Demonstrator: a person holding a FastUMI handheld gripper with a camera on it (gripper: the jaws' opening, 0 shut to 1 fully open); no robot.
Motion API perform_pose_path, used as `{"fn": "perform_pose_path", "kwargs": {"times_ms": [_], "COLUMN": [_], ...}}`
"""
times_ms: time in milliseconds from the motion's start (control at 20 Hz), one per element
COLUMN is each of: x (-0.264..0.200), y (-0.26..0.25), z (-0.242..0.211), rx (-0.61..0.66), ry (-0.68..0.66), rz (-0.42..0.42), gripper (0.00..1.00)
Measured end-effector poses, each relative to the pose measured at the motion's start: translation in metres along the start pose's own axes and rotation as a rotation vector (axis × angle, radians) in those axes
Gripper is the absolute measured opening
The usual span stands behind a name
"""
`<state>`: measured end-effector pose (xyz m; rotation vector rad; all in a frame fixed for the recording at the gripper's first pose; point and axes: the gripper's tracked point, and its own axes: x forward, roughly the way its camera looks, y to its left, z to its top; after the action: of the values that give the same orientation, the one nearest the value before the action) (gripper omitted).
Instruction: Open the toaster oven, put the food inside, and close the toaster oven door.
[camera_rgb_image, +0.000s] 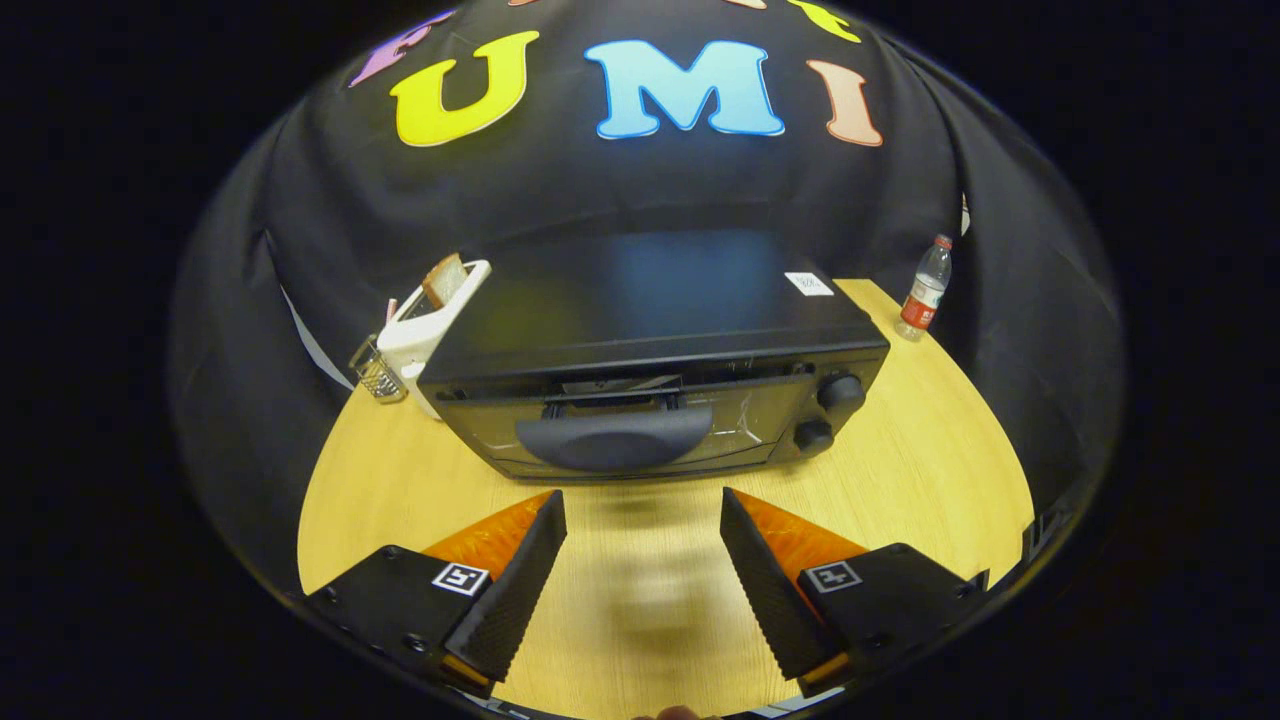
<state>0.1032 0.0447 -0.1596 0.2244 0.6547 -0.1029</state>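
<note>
On the tabletop (930, 470), the toaster oven (655, 370) sits at twelve o'clock; toaster (432, 325) at ten, bottle (925, 288) at two.

The tool (643, 510) hangs spread just before the oven.

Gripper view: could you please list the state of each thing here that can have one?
Black toaster oven: glass door shut, or nearly so.
White pop-up toaster: bread slice standing up out of its slot.
Clear plastic bottle: upright, cap on.
Gripper: open, holding nothing, just short of the oven's handle.
</note>
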Motion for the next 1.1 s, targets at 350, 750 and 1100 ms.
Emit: {"fn": "perform_pose_path", "kwargs": {"times_ms": [350, 750, 1100], "x": [-0.015, -0.103, -0.21], "y": [-0.036, -0.057, -0.097], "z": [0.066, 0.136, 0.126], "rx": [-0.028, -0.098, -0.068], "ry": [-0.16, -0.481, -0.623], "rz": [0.01, -0.007, -0.039], "gripper": [0.98, 0.98, 0.98]}}
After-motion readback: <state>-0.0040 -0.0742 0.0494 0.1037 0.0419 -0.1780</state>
